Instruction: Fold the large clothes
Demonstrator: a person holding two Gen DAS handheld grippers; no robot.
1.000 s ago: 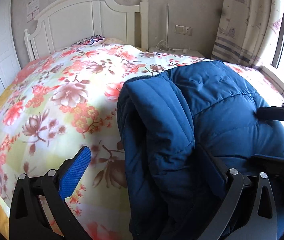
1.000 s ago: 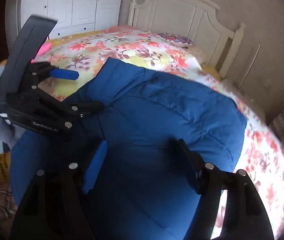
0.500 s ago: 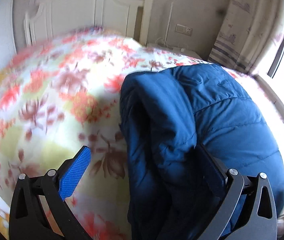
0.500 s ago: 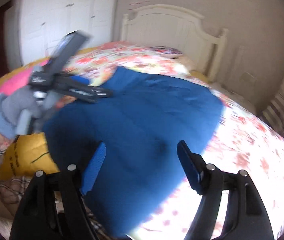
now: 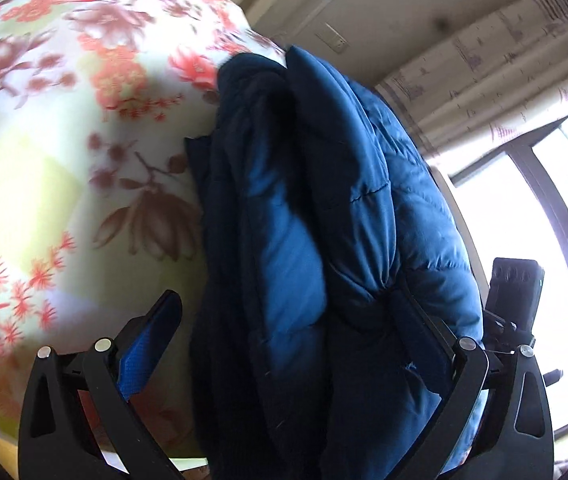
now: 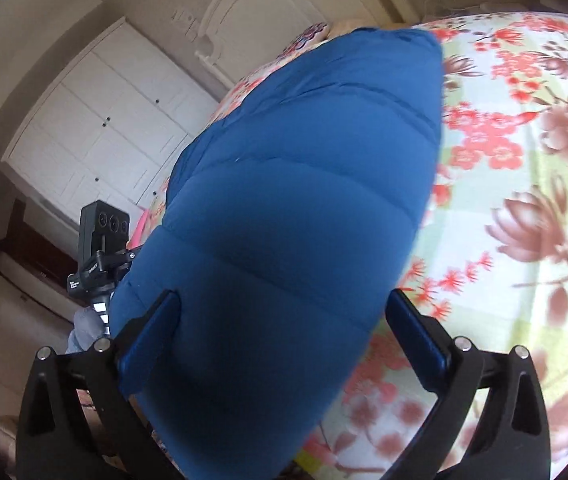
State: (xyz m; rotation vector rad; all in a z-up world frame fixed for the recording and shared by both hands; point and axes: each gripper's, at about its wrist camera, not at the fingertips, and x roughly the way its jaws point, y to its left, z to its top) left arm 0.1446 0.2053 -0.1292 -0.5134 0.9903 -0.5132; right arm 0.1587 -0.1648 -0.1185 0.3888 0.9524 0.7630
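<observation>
A floral bedspread covers the bed, with a blue padded jacket folded on it (seams puffy). The left gripper and right gripper both have fingers spread wide, straddling the jacket.

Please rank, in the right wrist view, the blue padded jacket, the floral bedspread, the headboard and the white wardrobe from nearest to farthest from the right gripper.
1. Blue padded jacket: between the fingers of the right gripper.
2. Floral bedspread: beneath and to the right.
3. Headboard: at the bed's far end, upper centre.
4. White wardrobe: upper left; too close to call against the headboard.
</observation>
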